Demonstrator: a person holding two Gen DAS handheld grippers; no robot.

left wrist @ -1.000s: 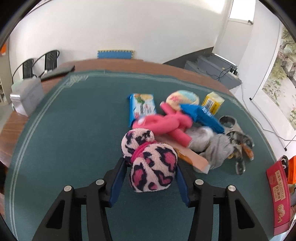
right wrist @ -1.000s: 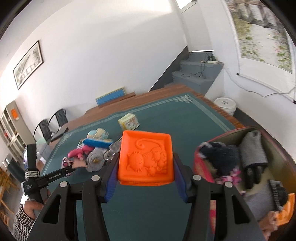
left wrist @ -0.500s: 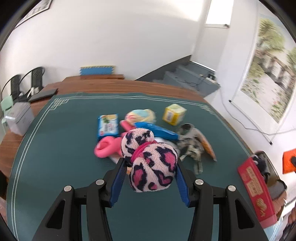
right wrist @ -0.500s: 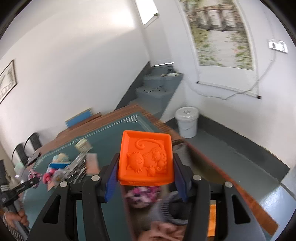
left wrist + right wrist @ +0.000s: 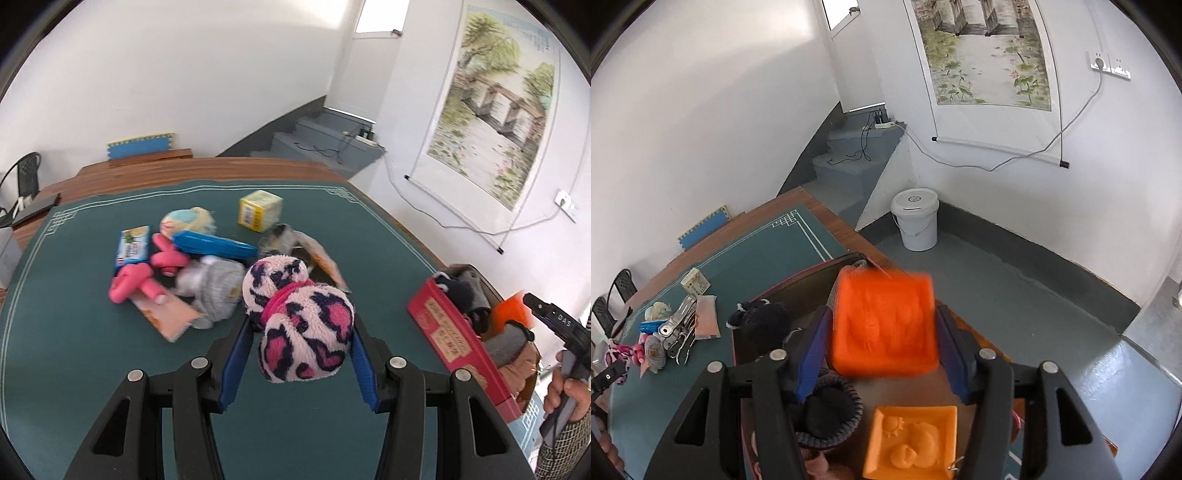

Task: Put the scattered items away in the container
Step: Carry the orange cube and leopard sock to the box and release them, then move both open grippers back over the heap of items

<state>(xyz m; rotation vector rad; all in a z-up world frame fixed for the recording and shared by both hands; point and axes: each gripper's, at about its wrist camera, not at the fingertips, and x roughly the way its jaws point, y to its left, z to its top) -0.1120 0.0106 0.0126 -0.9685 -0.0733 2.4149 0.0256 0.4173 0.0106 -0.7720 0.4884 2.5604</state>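
**Mia:** While the left gripper (image 5: pixel 301 328) hangs over the table (image 5: pixel 74 332), what is it holding?

**Ben:** A fluffy pink toy (image 5: pixel 299 321) with dark spots. The blue fingers (image 5: pixel 236 354) pinch it from both sides.

**Mia:** Where is the red box (image 5: pixel 454 332)?

**Ben:** It sits at the table's edge, off to the right of the fluffy toy. Soft dark things already lie inside it.

**Mia:** And the right gripper (image 5: pixel 882 339)?

**Ben:** It is right over the red box. An orange block (image 5: pixel 884 325) sits between its fingers (image 5: pixel 812 347). The fingers are spreading apart, and I can see a thin gap on each side of the block. The block looks smeary, so maybe it is slipping free, but I cannot tell for sure.

**Mia:** What is under the block?

**Ben:** Another orange tile (image 5: pixel 912 443) with a bumpy picture lies in the red box, just below it. A dark knitted hat (image 5: pixel 827 410) lies beside that tile.

**Mia:** What is left out on the table?

**Ben:** A pile, well away from the red box. A yellow cube (image 5: pixel 260 210) stands at the far side of the pile. A blue toy (image 5: pixel 214 245), a pink toy (image 5: pixel 147 273), a grey sock (image 5: pixel 214 288) and a little blue packet (image 5: pixel 133 247) lie close together, some touching.
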